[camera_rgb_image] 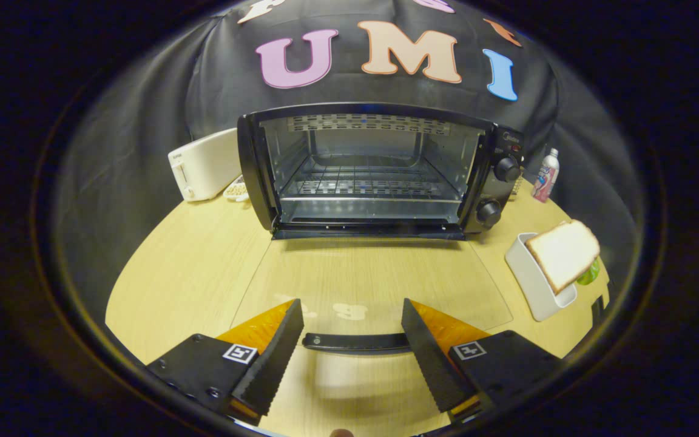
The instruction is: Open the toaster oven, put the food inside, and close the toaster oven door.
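While the toaster oven [380,170] stood at the back of the tabletop [192,273] with its mouth facing us, we saw its glass door [374,279] folded all the way down, lying flat toward the tongs [352,331]. Left of the oven sat a white toaster [204,164], with a small dish [237,190] of something pale tucked between the two; we could not make out what was in it. Right of the oven stood a bottle [546,176], and nearer to us on that same side a white holder [534,279] carried the slice of bread [563,254], leaning on edge with its broad face turned toward the oven. Something green [589,273] peeked out behind the bread, too hidden to name. The oven's long axis ran side to side, its wire rack [364,181] bare and its two knobs [498,191] on the right end. The door handle [355,343] lay crosswise between the spread tongs, which we saw touching nothing. Nothing stood between the bread and the open oven mouth.
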Demonstrator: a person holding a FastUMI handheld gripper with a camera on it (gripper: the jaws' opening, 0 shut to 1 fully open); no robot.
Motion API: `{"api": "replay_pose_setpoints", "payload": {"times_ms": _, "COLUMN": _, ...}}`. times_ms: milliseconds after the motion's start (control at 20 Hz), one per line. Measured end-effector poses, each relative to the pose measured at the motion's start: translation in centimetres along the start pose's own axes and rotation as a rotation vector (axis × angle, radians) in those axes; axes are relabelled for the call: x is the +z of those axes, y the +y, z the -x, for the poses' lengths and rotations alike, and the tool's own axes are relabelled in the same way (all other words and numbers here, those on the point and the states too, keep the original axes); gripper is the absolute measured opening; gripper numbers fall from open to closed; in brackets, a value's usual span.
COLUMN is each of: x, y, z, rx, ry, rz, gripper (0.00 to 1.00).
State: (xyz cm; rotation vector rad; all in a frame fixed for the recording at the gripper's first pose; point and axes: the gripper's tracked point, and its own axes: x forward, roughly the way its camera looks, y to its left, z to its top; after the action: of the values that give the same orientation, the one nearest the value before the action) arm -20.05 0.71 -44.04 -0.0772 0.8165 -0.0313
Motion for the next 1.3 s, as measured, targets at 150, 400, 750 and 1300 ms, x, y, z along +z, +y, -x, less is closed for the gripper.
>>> {"api": "replay_pose_setpoints", "payload": {"times_ms": 150, "x": 0.5, "y": 0.1, "z": 0.4, "rx": 0.005, "ry": 0.001, "rz": -0.005, "gripper": 1.00}}
{"api": "replay_pose_setpoints", "payload": {"times_ms": 400, "x": 4.4, "y": 0.4, "z": 2.1, "rx": 0.048, "ry": -0.106, "rz": -0.094, "gripper": 1.00}}
{"api": "replay_pose_setpoints", "payload": {"times_ms": 750, "x": 13.2, "y": -9.4, "z": 5.7, "rx": -0.141, "ry": -0.341, "rz": -0.243, "gripper": 1.00}}
{"api": "replay_pose_setpoints", "payload": {"times_ms": 1300, "x": 13.2, "y": -29.9, "z": 9.0, "rx": -0.463, "ry": -0.475, "rz": -0.566, "gripper": 1.00}}
